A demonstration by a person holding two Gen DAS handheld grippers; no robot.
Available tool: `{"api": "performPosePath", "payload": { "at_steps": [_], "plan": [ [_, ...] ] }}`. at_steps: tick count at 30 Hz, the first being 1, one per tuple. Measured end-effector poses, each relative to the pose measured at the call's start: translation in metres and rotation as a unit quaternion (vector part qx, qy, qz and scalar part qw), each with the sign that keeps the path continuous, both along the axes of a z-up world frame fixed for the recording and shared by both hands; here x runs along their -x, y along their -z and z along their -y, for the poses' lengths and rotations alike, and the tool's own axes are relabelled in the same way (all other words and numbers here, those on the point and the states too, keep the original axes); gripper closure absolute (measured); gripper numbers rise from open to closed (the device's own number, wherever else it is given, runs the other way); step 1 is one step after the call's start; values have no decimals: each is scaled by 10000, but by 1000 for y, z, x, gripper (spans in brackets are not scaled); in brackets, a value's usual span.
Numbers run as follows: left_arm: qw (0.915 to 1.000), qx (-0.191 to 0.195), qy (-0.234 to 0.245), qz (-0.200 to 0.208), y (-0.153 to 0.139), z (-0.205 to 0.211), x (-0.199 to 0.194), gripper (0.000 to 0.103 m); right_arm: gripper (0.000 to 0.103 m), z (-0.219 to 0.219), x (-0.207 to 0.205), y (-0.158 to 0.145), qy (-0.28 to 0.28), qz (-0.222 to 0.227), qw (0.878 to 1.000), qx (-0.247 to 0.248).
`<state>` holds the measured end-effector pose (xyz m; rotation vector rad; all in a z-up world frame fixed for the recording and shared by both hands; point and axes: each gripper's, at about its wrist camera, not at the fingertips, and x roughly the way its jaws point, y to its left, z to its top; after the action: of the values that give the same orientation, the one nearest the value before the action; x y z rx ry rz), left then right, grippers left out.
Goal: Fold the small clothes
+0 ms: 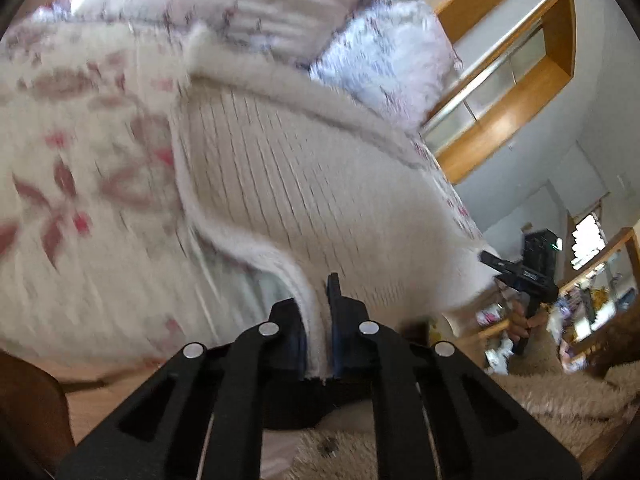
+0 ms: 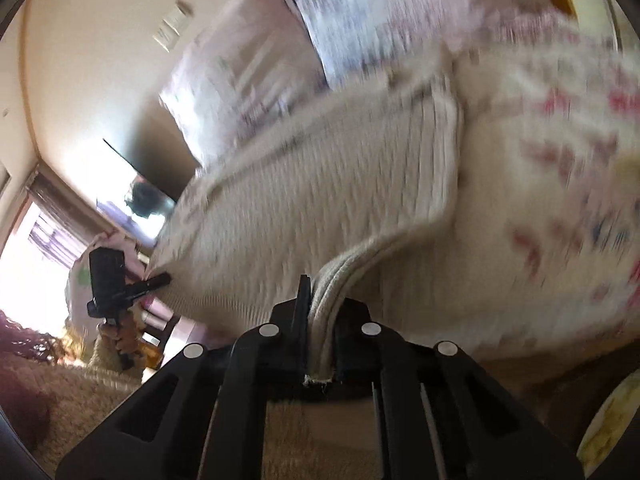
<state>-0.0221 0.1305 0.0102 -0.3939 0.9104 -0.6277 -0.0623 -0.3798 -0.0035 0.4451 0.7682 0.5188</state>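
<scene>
Cream ribbed-knit garment (image 1: 280, 184) is hanging stretched between the two hand-held grippers, its body draping back onto a floral bedspread (image 1: 76, 184). In the left wrist view, the left gripper (image 1: 318, 320) is clamping a thick folded hem of the knit, with the jaws closed tight on the fabric and the cut edge showing between the black fingers (image 1: 340, 312). At the far right of that view, the right gripper (image 1: 490, 259) is pinching the opposite corner of the garment, and a person's hand (image 1: 524, 320) is wrapping around its handle. In the right wrist view, the right gripper (image 2: 316, 320) is likewise gripping a rolled, corded edge of the same garment (image 2: 320, 200), the jaws pressed shut on it. The left gripper (image 2: 162, 280) is appearing at the left of this view, biting into the far corner, with a hand (image 2: 120, 332) beneath it. Both views are tilting and motion-blurred. Striped pillows (image 1: 280, 8) are lying behind the garment on the bed. A wooden-framed wall opening (image 1: 508, 76) is standing at the right, above a shaggy beige rug (image 1: 560, 392). A bright window (image 2: 36, 256) is glaring at the left of the right wrist view.
</scene>
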Motion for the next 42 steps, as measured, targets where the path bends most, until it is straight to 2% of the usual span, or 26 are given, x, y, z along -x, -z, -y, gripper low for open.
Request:
{"api": "performPosePath", "payload": {
  "at_steps": [3, 7, 11, 14, 22, 25, 27, 30, 31, 35, 42],
  "plan": [
    [9991, 21, -375, 181, -14, -12, -14, 95, 93, 0, -3, -14, 275, 434, 9986, 135],
    [9958, -24, -824, 406, -31, -20, -32, 95, 93, -2, -11, -29, 808, 1040, 9902, 470],
    [9888, -260, -1245, 782, -53, -19, -56, 96, 94, -5, -35, -48, 1478, 1409, 9732, 1060],
    [9836, -465, -1421, 1009, -71, -12, -80, 96, 94, -14, -59, -63, 1731, 1677, 9591, 1486],
    [9683, -1015, -1781, 1428, -100, 8, -143, 96, 94, -40, -116, -91, 2128, 2228, 9182, 2489],
    [9616, -1275, -1878, 1542, -105, 16, -170, 96, 94, -48, -139, -95, 2232, 2310, 9067, 2735],
    [9602, -1336, -1931, 1512, -104, 20, -191, 96, 94, -52, -156, -95, 2276, 2307, 9026, 2834],
    [9613, -1334, -2022, 1310, -92, 24, -223, 96, 94, -54, -187, -89, 2323, 2043, 9084, 2812],
    [9620, -1330, -2042, 1228, -86, 24, -231, 96, 94, -50, -203, -83, 2324, 1827, 9159, 2714],
    [9653, -1363, -2085, 788, -54, 28, -262, 96, 94, -41, -235, -62, 2324, 1241, 9316, 2503],
    [9703, -1165, -2115, 177, -21, 28, -299, 96, 94, -29, -280, -34, 2417, 448, 9438, 2209]
  ]
}}
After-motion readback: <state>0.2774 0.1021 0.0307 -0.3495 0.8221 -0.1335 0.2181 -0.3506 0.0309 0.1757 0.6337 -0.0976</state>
